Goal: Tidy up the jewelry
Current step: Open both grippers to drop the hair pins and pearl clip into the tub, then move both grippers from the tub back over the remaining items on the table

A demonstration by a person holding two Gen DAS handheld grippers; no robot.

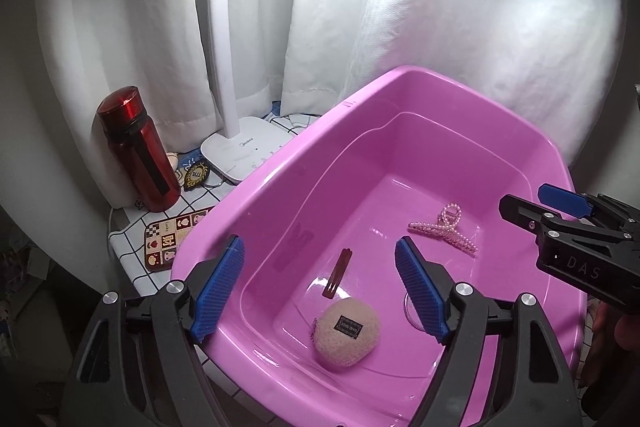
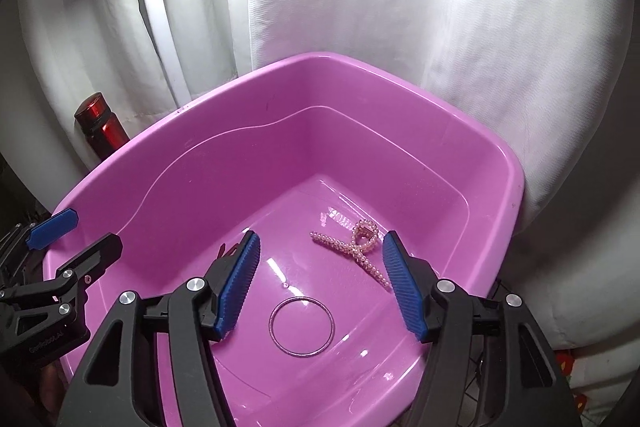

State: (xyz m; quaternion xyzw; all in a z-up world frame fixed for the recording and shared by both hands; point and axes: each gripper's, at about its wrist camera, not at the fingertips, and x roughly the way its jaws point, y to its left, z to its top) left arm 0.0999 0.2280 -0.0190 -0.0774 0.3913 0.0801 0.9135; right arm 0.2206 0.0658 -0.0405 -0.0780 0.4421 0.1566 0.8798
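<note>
Hovering over pink tub (image 2: 496, 163) — right gripper (image 2: 320, 283) and left gripper (image 1: 320, 287) both agape, empty. Best pinched across its beaded middle: pearl claw clip (image 2: 356, 253) — bangle (image 2: 301, 327) left flat.

A red bottle (image 1: 138, 149) stands beside a white lamp base (image 1: 246, 151) on checkered cloth (image 1: 128, 239).

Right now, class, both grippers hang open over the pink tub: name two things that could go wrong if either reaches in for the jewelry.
1. The bangle lies flat on the glossy tub floor, so the fingers may slide off it.
2. The pearl clip sits beside the right gripper; a careless reach could knock it away.
</note>
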